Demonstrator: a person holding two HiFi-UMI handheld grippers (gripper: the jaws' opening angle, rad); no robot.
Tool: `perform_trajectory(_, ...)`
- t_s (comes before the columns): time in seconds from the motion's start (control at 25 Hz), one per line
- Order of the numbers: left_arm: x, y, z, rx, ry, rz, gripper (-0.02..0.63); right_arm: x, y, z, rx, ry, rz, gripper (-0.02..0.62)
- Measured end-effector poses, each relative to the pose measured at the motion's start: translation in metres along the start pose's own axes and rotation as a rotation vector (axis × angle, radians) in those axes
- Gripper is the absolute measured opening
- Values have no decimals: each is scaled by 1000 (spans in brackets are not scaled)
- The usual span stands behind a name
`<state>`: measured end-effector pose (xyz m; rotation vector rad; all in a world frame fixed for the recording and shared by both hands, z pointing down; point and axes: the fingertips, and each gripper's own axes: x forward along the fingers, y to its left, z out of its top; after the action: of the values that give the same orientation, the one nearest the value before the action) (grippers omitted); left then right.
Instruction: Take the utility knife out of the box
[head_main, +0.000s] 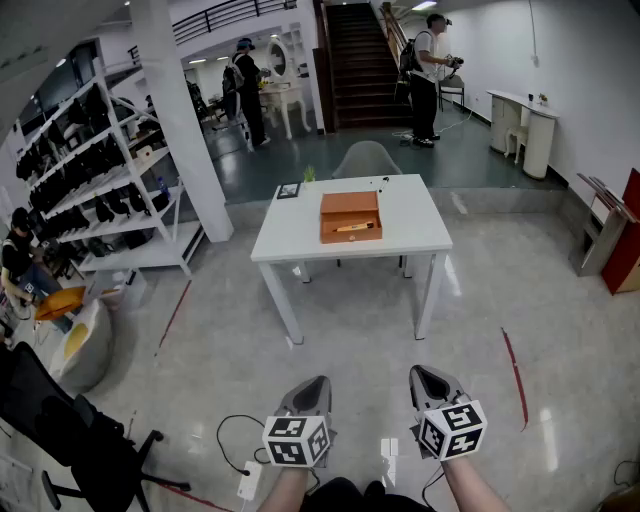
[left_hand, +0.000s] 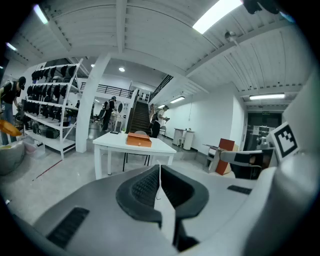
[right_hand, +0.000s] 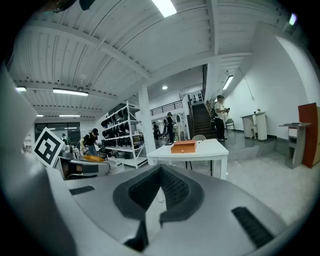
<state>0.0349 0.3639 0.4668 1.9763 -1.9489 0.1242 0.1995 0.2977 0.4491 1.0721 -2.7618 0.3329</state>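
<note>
Grey polished floor (head_main: 350, 330) is taking up most of the head view, and it is lying open between the person and the one white bench (head_main: 400, 235) ahead. One white pillar (head_main: 180, 110) and one shelf rack (head_main: 100, 170) loaded with dark gear are standing to the left, well apart from the bench; one dark staircase (head_main: 360, 60) is rising at the back. Three people are showing: one by the stairs, one further left at the back, one bending at the rack. One black office chair (head_main: 60, 420) is sitting at the lower left, and one grey chair (head_main: 366, 158) is standing just behind the bench's far edge.

One orange box (head_main: 350, 215) is resting near the middle of the bench, open, with bare white top around it on every side. Inside its near half one slim yellowish thing — the utility knife (head_main: 354, 227) — is lying crosswise. Two small things are sitting at the far left corner: a dark framed square (head_main: 289, 190) and something green (head_main: 309, 174), too small to tell.

Two grippers are hanging low in the view, well short of the bench's near edge and side by side. The left gripper (head_main: 318, 381) is pointing slightly downward with its jaws pressed together on nothing; the right gripper (head_main: 420, 373) is doing the same — jaws meeting at the tips, empty. One white power strip (head_main: 249, 481) with a dark cable is lying on the floor just left of the left gripper.
</note>
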Motion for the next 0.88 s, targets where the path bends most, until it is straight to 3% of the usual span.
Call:
perform_trajectory(0.48,16,1,3,-19,-10,11,20,4,-11,-4,35,-5,20,0)
perform_trajectory(0.88,70,33,9,-40,12,-10,25,62,-32,-8,78,29,17,3)
